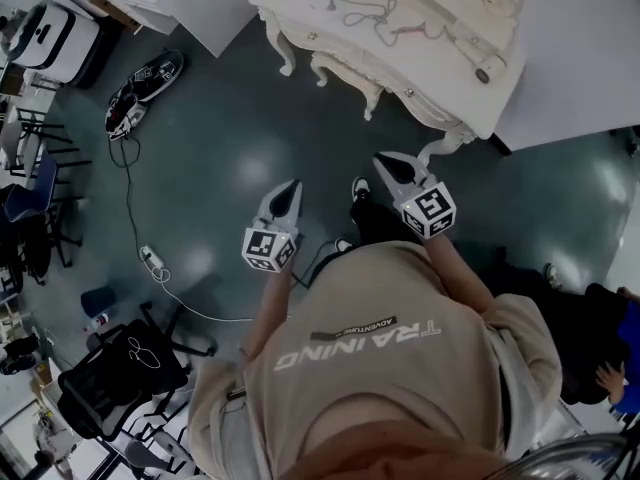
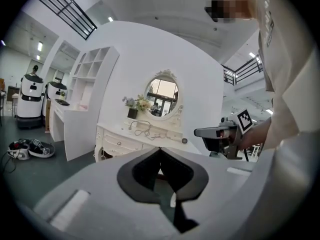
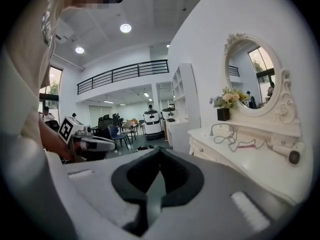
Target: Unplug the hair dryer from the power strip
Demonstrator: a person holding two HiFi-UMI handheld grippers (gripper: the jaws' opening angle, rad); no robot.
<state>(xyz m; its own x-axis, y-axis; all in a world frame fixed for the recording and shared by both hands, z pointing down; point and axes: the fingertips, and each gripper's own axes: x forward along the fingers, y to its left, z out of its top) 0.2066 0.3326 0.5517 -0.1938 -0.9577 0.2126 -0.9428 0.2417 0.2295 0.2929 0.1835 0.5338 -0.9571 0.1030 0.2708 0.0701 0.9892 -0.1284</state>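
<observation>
Hair dryer: the white hair dryer (image 3: 291,155) lies flat at the right end of the dressing table top, dark nozzle towards us, and nothing is touching it.
Cable: a loose cable (image 1: 365,12) is coiled on the top, left of the dryer. Where it ends, I cannot tell.
Dressing table: the cream dressing table (image 1: 330,63) stands on the far side, straight ahead, with an oval mirror (image 2: 162,97) and flowers (image 2: 137,103) just left of it.
Left gripper: the left gripper (image 1: 285,200) is in the air on the near side of the table, fingers closed tip to tip with nothing between them.
Right gripper: the right gripper (image 1: 398,171) is nearer the table edge, tips pressed together, also empty.
Power strip: a white power strip (image 1: 150,259) lies on the floor at the left, well apart from the table. Whether the dryer runs to it, I cannot tell.
Shoes: a pair of shoes (image 1: 145,88) lies on the floor, far left.
</observation>
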